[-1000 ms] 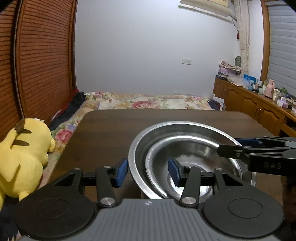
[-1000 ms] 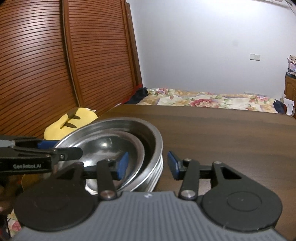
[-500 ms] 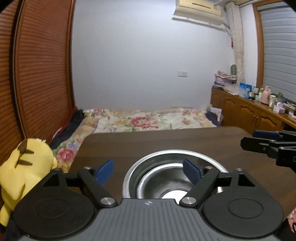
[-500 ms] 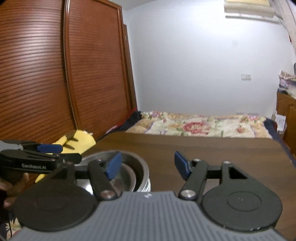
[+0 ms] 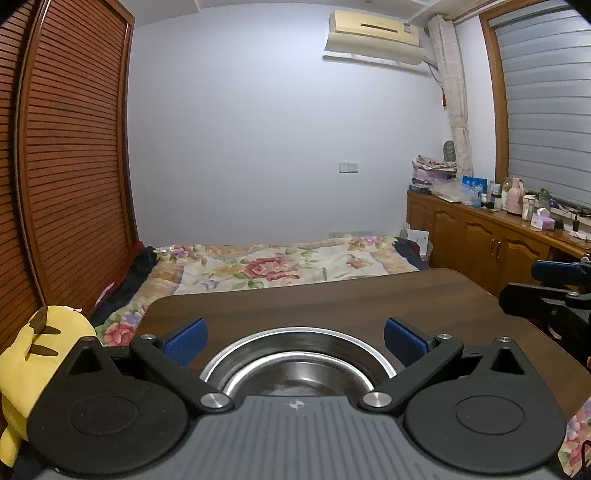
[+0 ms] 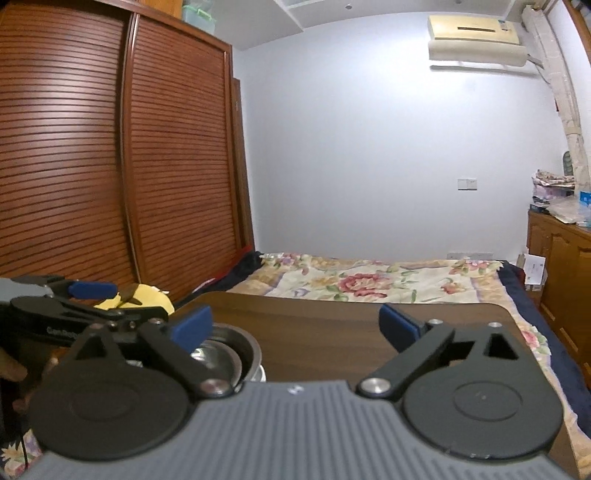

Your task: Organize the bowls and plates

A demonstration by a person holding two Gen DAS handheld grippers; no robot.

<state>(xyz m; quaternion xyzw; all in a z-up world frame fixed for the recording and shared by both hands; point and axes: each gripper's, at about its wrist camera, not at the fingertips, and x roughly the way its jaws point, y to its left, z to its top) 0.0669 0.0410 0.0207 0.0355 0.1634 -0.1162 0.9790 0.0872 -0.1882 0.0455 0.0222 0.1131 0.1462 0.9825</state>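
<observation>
Left gripper: our left gripper [image 5: 293, 341] hangs over the near edge of the table, its blue pads [image 5: 184, 341] spreading wide, nothing between them.
Right gripper: our right gripper [image 6: 295, 326] likewise widens its jaws over bare wood and grips nothing; in the left wrist view we see it at the right edge [image 5: 546, 291].
Bowls: the steel bowls [image 5: 295, 360] sit nested on the table, the small bowl [image 5: 295, 376] inside the large bowl [image 5: 295, 338], just below and in front of our left gripper, touched by neither tool. From the right wrist view we see the stack [image 6: 236, 354] at the table's left side.
Table: the dark wooden table [image 5: 332, 302] carries only the bowls in our views.
Beside the table: a yellow plush toy [image 5: 26, 354] leans at the left.
Beyond: a bed with a floral quilt [image 5: 280, 266] lies past the far edge.
Background: slatted wardrobe doors [image 6: 110, 155] stand left, a cluttered wooden sideboard [image 5: 491, 229] right, an air conditioner [image 5: 373, 35] high on the wall.
</observation>
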